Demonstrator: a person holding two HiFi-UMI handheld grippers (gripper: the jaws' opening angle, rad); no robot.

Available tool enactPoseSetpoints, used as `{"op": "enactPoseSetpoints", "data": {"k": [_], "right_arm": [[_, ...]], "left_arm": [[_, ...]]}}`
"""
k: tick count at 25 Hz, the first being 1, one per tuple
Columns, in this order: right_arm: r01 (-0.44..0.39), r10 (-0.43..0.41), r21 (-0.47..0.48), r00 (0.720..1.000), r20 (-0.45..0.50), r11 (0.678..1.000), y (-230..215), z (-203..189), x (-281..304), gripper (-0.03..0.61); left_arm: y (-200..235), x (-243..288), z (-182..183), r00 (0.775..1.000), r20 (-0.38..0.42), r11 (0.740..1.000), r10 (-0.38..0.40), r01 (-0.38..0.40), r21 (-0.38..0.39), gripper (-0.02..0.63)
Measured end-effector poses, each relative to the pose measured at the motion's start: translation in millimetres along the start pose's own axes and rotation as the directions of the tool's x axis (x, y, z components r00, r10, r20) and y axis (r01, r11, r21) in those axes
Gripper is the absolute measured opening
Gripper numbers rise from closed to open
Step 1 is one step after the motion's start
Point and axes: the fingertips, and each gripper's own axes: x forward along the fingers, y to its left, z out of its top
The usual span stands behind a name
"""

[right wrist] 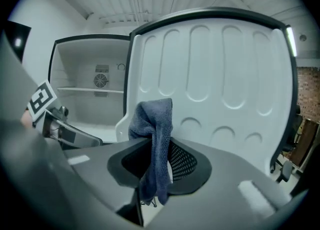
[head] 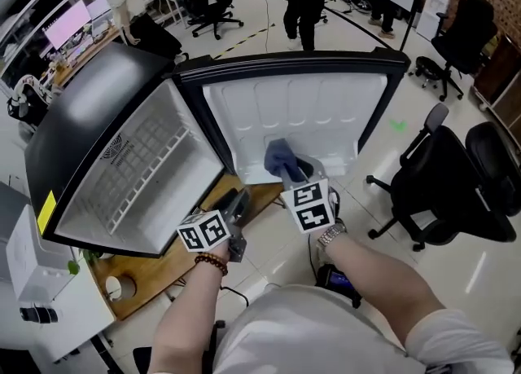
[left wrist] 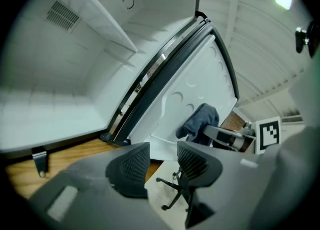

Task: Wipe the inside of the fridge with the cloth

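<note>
Head view: right tool (head: 293, 175) outstretched, clamping cloth (head: 278, 155); left tool (head: 239, 199) behind, agape.

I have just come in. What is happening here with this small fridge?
A person holds a two-jaw gripper in each hand before a small black fridge with its door open. The right gripper has its jaws shut on a blue-grey cloth, held up near the white inner panel of the door; whether it touches the panel is not clear. The left gripper hangs in front of the fridge, its jaws apart with nothing between them.
</note>
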Motion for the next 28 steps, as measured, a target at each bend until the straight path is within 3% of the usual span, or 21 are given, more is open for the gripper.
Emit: {"op": "enactPoseSetpoints", "data": {"k": [5, 11, 16, 28], "right_arm": [[-0.08, 0.08, -0.01, 0.997, -0.02, 0.997, 44.5, 5.5, 31.5, 0.091], [-0.107, 0.105, -0.014, 0.992, -0.075, 0.994, 71.4, -8.5, 58.0, 0.091], [-0.083, 0.079, -0.026, 0.989, -0.128, 0.996, 67.0, -31.1, 67.6, 0.091], [0.011, -0.012, -0.011, 0.988, -0.156, 1.0, 29.9, -49.1, 50.6, 0.091]], "left_arm": [[2.6, -29.8, -0.8, 0.999, 0.005, 0.993, 0.04, -0.04, 0.107, 0.169], [10.0, -56.8, 3.7, 0.998, 0.025, 0.986, 0.062, -0.066, 0.154, 0.169], [7.7, -62.0, 5.0, 0.999, 0.026, 0.982, 0.047, -0.051, 0.183, 0.169], [1.1, -50.7, -0.4, 1.0, -0.003, 0.981, 0.0, 0.0, 0.193, 0.169]]}}
